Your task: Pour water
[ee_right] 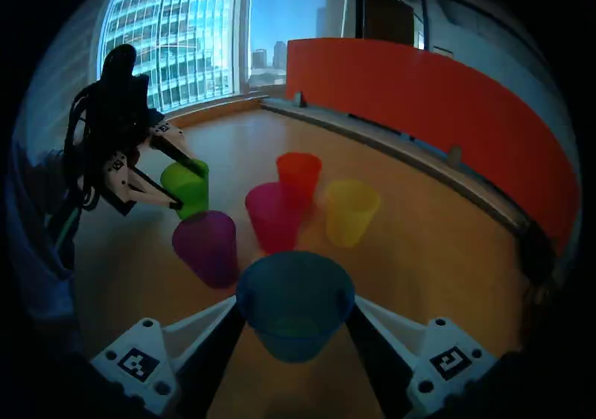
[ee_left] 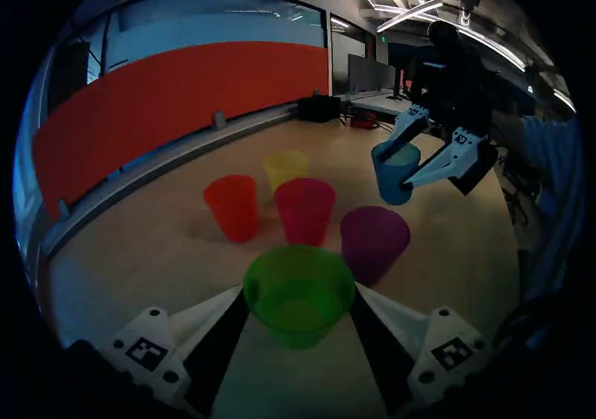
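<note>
— Green cup (ee_left: 299, 303) nearest, pinched by both fingers of the left claw (ee_left: 299, 292).
— And the right claw (ee_right: 295, 305)?
— Clamped on one blue cup (ee_right: 295, 288), held above the table (ee_right: 425, 270).
— Others?
— Four standing between them: purple cup (ee_left: 374, 241), pink cup (ee_left: 305, 210), orange cup (ee_left: 233, 206), then yellow cup (ee_left: 286, 167) farthest.
</note>
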### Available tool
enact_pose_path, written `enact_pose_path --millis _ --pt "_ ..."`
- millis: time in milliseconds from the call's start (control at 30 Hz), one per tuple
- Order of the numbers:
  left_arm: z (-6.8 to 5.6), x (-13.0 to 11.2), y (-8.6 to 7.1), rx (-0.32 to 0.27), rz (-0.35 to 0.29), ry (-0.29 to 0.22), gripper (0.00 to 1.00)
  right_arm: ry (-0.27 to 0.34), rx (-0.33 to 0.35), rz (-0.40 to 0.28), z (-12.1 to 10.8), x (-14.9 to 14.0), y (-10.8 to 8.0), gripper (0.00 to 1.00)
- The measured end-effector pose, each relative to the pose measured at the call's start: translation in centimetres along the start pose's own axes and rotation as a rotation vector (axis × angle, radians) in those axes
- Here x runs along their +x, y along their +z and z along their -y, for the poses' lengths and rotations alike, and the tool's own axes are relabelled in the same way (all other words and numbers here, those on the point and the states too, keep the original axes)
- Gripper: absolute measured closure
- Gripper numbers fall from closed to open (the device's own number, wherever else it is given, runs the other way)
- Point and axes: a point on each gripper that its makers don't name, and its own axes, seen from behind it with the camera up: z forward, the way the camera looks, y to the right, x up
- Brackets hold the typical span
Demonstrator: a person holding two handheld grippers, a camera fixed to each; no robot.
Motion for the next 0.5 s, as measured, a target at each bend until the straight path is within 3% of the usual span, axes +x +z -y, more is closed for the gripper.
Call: enact_pose_path --millis 500 --pt "0.6 -0.8 1.9 -0.011 0.016 -0.013 0.13 0.005 0.002 0.023 -0.2 -1.3 2.3 0.10"
